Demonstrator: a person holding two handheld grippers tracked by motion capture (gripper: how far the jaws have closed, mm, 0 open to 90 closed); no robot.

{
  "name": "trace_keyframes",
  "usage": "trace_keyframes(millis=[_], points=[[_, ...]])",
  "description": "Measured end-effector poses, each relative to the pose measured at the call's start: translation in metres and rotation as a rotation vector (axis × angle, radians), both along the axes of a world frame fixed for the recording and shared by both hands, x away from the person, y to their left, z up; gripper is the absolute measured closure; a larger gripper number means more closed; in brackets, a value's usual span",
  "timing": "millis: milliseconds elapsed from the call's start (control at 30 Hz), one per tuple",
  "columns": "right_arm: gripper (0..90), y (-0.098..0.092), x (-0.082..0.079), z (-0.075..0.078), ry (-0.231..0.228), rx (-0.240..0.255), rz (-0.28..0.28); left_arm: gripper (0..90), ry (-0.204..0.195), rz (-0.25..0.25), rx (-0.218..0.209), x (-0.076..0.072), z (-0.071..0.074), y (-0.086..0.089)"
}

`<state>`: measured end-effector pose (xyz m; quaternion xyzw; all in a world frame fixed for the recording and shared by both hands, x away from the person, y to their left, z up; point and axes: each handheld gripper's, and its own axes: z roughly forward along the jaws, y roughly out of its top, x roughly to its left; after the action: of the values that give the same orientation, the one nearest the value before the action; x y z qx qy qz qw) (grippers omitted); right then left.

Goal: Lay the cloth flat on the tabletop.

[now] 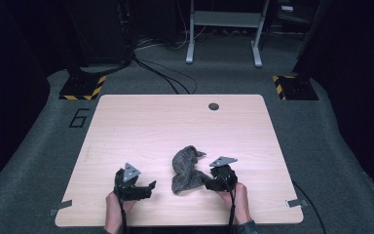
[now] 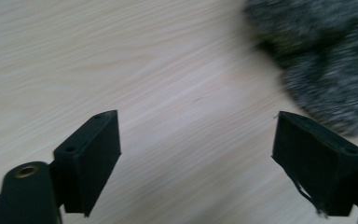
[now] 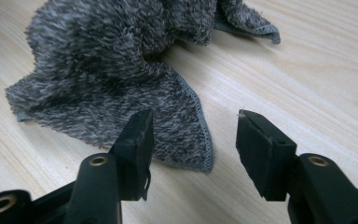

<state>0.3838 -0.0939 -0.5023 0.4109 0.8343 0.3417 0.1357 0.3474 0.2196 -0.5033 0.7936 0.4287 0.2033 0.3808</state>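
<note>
Grey terry washcloth (image 3: 116, 84) lies crumpled on bench (image 1: 141, 122): soft, light, floppy; pinch stitched corner; left tongs (image 2: 196, 140) and right tongs (image 3: 193, 140) both released, empty.

One grey cloth (image 1: 186, 170) lies on one wooden table (image 1: 141, 126), flanked by two handheld grippers, the left gripper (image 1: 146, 187) and the right gripper (image 1: 209, 181).
</note>
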Motion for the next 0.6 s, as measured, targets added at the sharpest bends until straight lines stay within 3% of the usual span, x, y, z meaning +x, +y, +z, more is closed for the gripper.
trace_keyframes(millis=[200,233,300,400,433,500,600], points=[[54.4,0.0,-0.002,-0.006,0.002,0.007,-0.002,19.8,-0.013,-0.123,-0.008,0.006,0.012,-0.043],[54.4,0.0,-0.002,-0.006,0.002,0.007,-0.002,20.5,-0.013,-0.123,-0.008,0.006,0.012,-0.043],[58.8,0.0,-0.002,-0.008,-0.001,0.003,0.003,22.5,-0.016,-0.165,0.018,0.007,0.016,-0.063],[63.7,0.003,-0.005,-0.01,0.002,0.0,-0.004,26.5,-0.018,-0.181,0.043,0.007,0.016,-0.074],[65.3,0.003,-0.004,-0.011,-0.007,-0.008,0.005,29.6,-0.015,-0.191,0.051,0.008,0.015,-0.077],[67.1,0.004,-0.005,-0.012,0.002,-0.007,-0.002,44.7,-0.012,-0.196,0.061,0.009,0.013,-0.078],[80.6,0.006,-0.009,-0.013,-0.011,0.003,0.01,66.0,0.023,-0.221,0.071,0.017,0.006,-0.077]])
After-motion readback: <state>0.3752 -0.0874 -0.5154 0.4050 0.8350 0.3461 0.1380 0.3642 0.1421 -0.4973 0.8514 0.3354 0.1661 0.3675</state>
